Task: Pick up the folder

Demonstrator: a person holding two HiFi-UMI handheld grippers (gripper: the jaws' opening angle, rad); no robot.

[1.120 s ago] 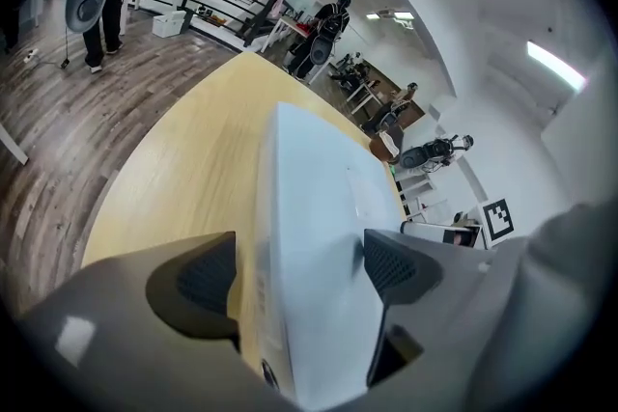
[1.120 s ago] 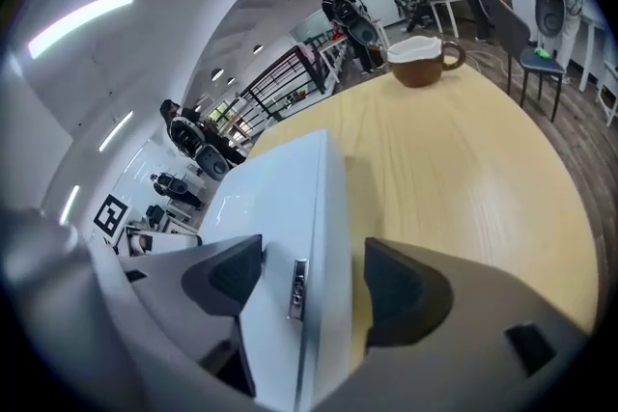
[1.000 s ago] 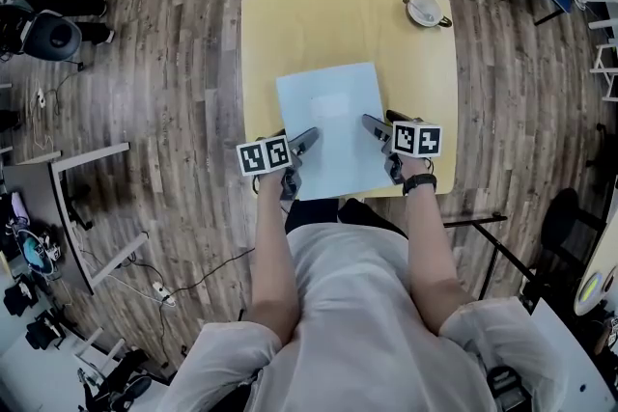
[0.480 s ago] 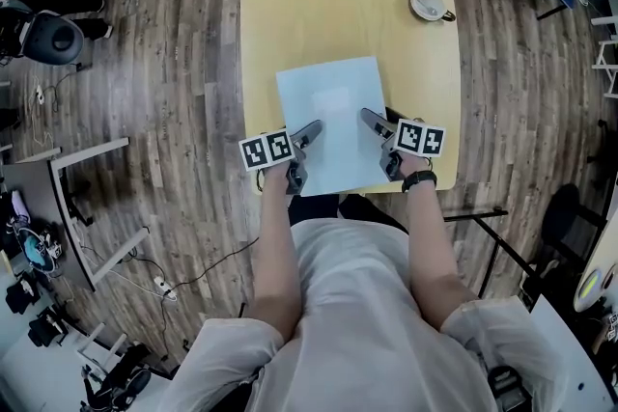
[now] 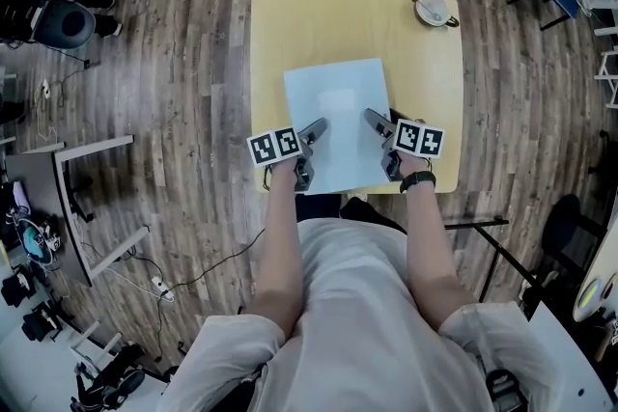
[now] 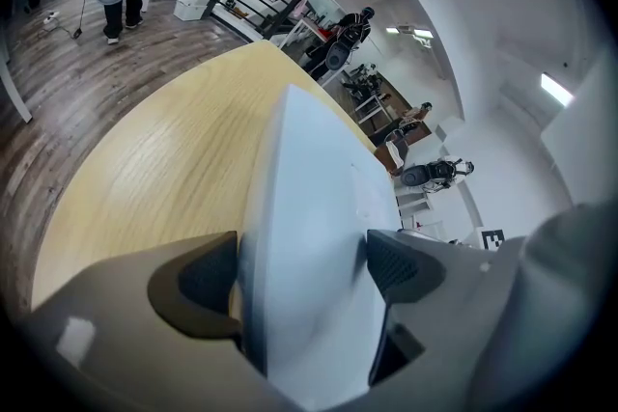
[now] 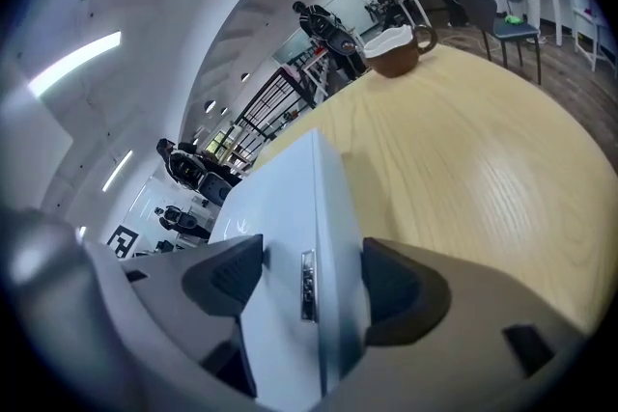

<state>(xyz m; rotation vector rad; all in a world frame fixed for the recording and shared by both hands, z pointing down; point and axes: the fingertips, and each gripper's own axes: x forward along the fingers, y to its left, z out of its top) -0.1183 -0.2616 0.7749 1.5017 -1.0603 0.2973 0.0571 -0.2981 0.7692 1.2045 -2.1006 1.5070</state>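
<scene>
Folder [image 5: 336, 111] being clenched at lower corners, frame centre, by left gripper [image 6: 301, 270] and right gripper [image 7: 311, 280], over counter [image 5: 290, 24].

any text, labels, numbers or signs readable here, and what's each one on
No readable words or numbers anywhere.
On the left cube and right cube: black-and-white square marker patterns, not text.
On the folder: a pale patch on the cover, nothing legible.
On the metal tab at its edge: marks too blurred to read.
</scene>
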